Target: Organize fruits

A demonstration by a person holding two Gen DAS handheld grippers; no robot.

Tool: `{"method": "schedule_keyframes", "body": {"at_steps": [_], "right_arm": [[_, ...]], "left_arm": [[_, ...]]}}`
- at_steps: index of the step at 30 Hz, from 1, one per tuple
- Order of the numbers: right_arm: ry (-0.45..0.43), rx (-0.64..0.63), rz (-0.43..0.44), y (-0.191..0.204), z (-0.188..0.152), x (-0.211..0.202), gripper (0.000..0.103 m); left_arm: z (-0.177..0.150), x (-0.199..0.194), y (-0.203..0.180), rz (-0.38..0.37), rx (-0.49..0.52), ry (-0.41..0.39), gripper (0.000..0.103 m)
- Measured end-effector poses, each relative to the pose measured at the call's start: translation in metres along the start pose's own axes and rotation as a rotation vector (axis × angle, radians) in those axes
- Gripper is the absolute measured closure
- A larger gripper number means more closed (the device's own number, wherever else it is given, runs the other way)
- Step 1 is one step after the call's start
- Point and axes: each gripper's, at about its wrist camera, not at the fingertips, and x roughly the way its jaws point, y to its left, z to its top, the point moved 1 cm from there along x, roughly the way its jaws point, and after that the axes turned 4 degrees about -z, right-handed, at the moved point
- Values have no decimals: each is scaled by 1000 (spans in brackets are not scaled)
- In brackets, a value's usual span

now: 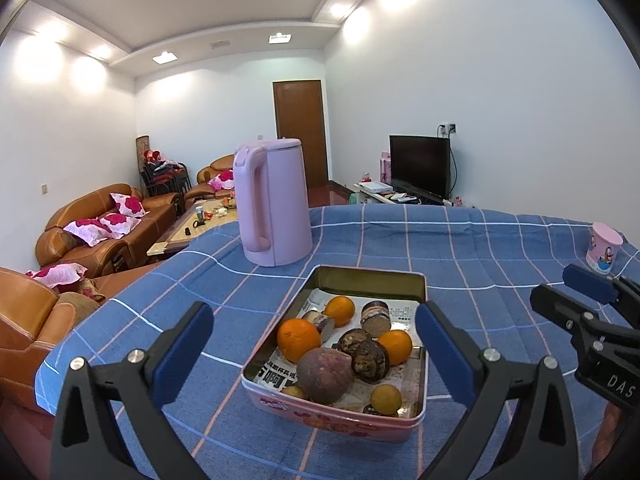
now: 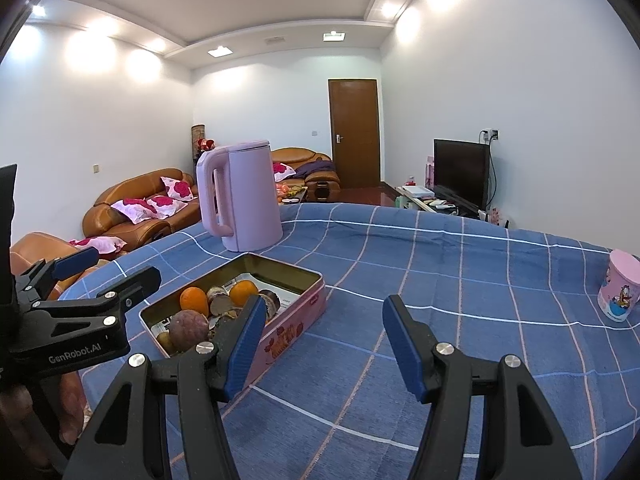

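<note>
Left wrist view: desk (image 1: 480, 248) under a blue checked cloth, filling the lower frame. Behind it, a room with brown sofas (image 1: 104, 220) bearing pink cushions, a wooden door (image 1: 300, 132) and a dark TV (image 1: 420, 166). On the desk, toward the far side, a lilac kettle (image 1: 274, 204), upright, handle turned to the left. Just in front of the kettle, near but apart, a pink tin (image 1: 332, 416), lid off, lined with newspaper and holding the fruits: three oranges (image 1: 298, 339), a purple-brown round fruit (image 1: 325, 376), dark wrinkled ones (image 1: 370, 360) at the middle, a small yellow one (image 1: 385, 399) at the near right corner. At the far right edge of the desk, well apart from the tin, a pink cup (image 1: 604, 248). Left gripper (image 1: 314, 356) hovering over the tin's near end, fingers (image 1: 182, 356) spread as wide as they go, one on each side of the tin, nothing gripped. Right gripper (image 2: 324, 344) over bare cloth just to the right of the tin, fingers (image 2: 404, 348) partly parted and released, nothing between them; left finger in front of the tin's right wall in the right wrist view, contact not possible to tell.
</note>
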Motion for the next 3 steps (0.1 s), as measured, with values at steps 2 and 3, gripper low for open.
{"method": "schedule_keyframes", "body": {"at_steps": [2, 3], "right_arm": [[1, 0, -2, -1, -1, -1, 41], [1, 0, -3, -2, -1, -1, 41]], "left_arm": [[0, 0, 0, -4, 1, 1, 0], [0, 1, -1, -6, 2, 2, 0]]}}
